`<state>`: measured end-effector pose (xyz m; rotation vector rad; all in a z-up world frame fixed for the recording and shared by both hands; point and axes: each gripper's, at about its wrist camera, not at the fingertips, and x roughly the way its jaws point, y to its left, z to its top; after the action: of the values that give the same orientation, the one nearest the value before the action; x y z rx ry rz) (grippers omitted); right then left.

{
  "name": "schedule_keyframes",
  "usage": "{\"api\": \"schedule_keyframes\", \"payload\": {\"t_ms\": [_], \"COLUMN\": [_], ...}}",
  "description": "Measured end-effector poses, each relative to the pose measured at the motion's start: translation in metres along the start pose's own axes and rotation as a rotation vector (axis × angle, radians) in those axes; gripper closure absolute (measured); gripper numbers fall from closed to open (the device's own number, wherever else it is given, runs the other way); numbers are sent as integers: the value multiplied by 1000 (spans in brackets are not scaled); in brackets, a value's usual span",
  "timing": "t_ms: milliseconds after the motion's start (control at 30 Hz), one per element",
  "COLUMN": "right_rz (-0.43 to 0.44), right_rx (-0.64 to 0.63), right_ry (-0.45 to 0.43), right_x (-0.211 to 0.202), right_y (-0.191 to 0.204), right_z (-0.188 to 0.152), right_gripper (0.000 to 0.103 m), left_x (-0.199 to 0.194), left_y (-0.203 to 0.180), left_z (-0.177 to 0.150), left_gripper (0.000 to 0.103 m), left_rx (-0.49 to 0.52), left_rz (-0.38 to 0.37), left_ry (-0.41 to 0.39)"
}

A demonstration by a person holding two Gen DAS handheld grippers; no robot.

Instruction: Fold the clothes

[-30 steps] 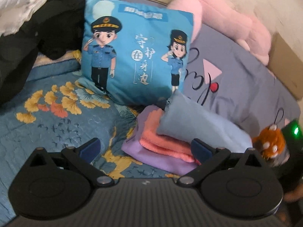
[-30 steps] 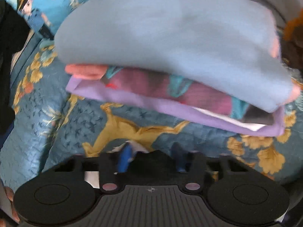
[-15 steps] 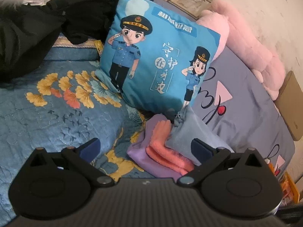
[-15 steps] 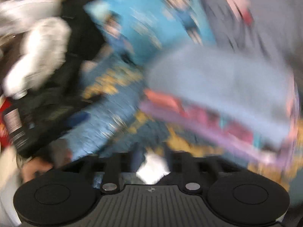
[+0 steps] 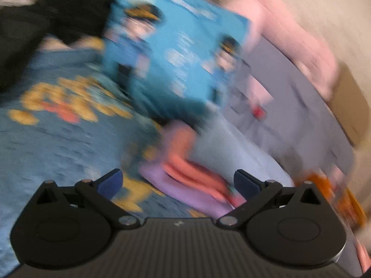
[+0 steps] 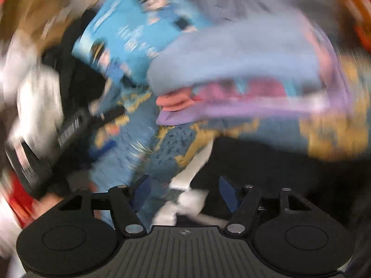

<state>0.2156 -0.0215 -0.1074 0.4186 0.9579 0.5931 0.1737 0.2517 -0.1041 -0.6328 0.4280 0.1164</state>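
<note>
Lying folded, four garments [image 5: 199,173] form one stack; left jaws gape empty, right jaws closing around white cloth [image 6: 185,199].

Pale blue garment [image 5: 234,153] over coral [image 5: 185,162] and lilac [image 5: 176,185] ones, blue floral quilt [image 5: 58,139], bright blue cartoon cushion [image 5: 176,53]

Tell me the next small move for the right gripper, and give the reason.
Probably hold the right gripper still first, then close on the dark garment lying just ahead of it. Its jaws are closing with white fabric blurred between them, though contact is unclear. The folded stack already sits on the floral bedspread, and the left gripper is open and empty.
</note>
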Motion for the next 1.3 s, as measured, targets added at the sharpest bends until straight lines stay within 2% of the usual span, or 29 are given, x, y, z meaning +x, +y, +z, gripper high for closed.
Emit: {"api": "schedule_keyframes", "payload": {"t_ms": [33, 133, 167, 233, 300, 367, 433, 533, 667, 733, 767, 800, 867, 1000, 1067, 1133, 1167, 1233, 1300], "right_rz": [1, -110, -147, -219, -276, -217, -122, 6, 136, 90, 63, 38, 14, -26, -64, -180, -238, -319, -295], "right_rx": [59, 107, 120, 163, 262, 353, 410, 377, 453, 461, 430, 389, 362, 405, 405, 335, 283, 198, 198], "right_ry": [-26, -130, -177, -284, -377, -435, -478, -495, -437, -340, -295, -283, -275, -254, -247, -251, -266, -304, -361], "right_x": [-8, -46, -61, -92, -117, -127, -132, -118, -87, -72, -66, -66, -70, -80, -91, -107, -117, -136, -154], "right_y": [-11, -37, -47, -73, -100, -124, -142, -149, -168, -174, -174, -171, -167, -169, -164, -146, -135, -114, -98], "right_z": [-6, -21, -26, -37, -48, -56, -61, -55, -44, -41, -41, -44, -48, -56, -63, -69, -72, -79, -77], "right_gripper": [38, 37, 34, 26, 21, 20, 21, 21, 22, 27, 44, 49, 51, 70, 69, 55, 42, 40, 40], "left_x": [3, 10, 12, 18, 20, 23, 29, 35, 31, 28, 26, 23, 19, 13, 10, 2, -3, -16, -30], "left_y": [-7, -29, -36, -48, -59, -73, -88, -107, -117, -118, -116, -114, -110, -98, -91, -83, -82, -82, -84], "left_z": [-2, -12, -17, -28, -40, -56, -75, -103, -127, -133, -136, -137, -137, -129, -123, -114, -110, -104, -101], "left_gripper": [1, 0, 0, 1, 0, 0, 0, 0, 0, 0, 0, 0, 0, 0, 0, 0, 0, 0, 0], "left_rx": [40, 146, 164, 157, 133, 115, 149, 308, 485, 523, 535, 545, 554, 544, 530, 480, 457, 451, 458], "left_rz": [-38, -146, -190, -314, -425, -467, -441, -321, -216, -182, -165, -147, -90, 19, 72, 69, 64, 55, 39], "left_ry": [32, 104, 129, 222, 280, 300, 318, 325, 317, 325, 325, 323, 314, 290, 280, 278, 270, 245, 223]}}
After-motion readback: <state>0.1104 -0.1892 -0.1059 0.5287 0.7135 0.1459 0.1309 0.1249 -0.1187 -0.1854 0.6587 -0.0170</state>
